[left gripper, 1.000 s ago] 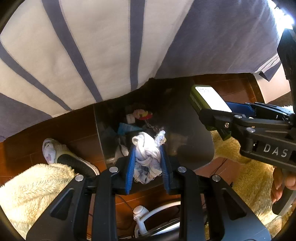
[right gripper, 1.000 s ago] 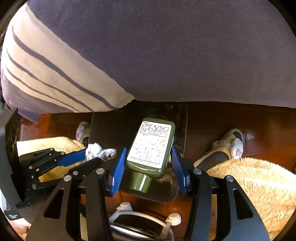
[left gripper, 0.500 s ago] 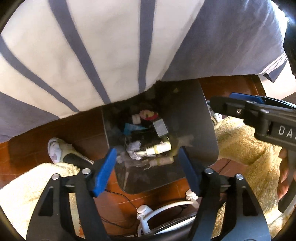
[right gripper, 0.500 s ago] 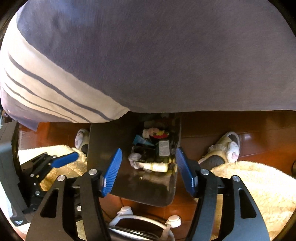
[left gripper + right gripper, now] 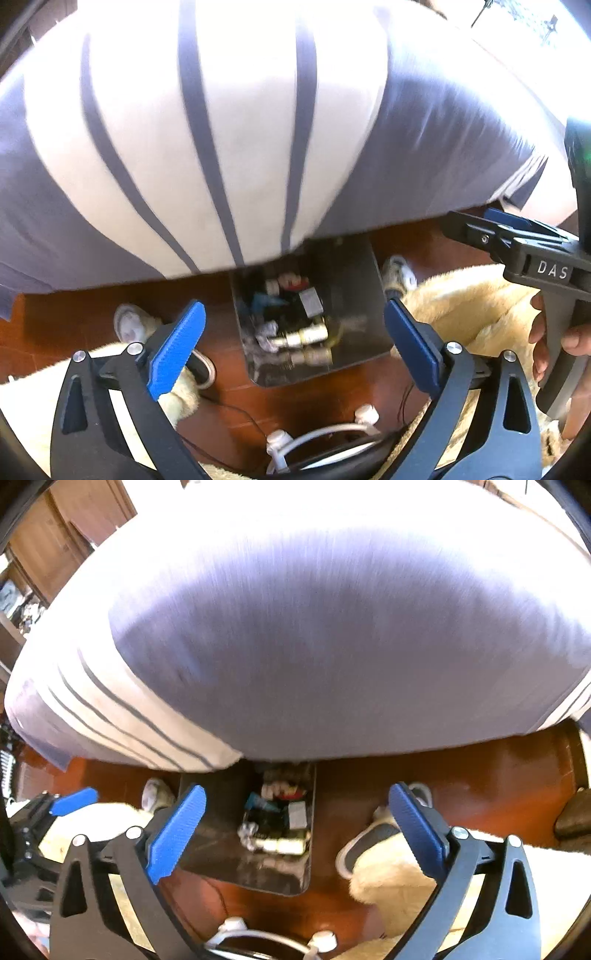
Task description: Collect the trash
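**Both grippers empty above a filling bin**

The left gripper (image 5: 291, 339) hangs over a dark rectangular trash bin (image 5: 354, 266), its blue pads still swinging apart with nothing between them. The right gripper (image 5: 295, 823), seen from its own camera, is likewise opening and bare above the same bin. A hand (image 5: 554, 347) holds the right gripper's handle at the edge of the left view.

Inside the bin lies the collected trash (image 5: 291, 321): a crumpled white tissue, small gold-capped bottles lying on their sides, a grey-labelled container, and blue and red scraps toward the back. The picture is too blurred to name more.

The bin stands on a reddish wooden floor (image 5: 480, 782), half under the overhang of a striped grey-and-white bed cover (image 5: 221, 147), with cream fluffy rugs (image 5: 424, 882) and slippers (image 5: 155, 794) on either side.

The drop-off appears done. The next move would call for turning away from the bin to find litter elsewhere; none shows on the floor here.
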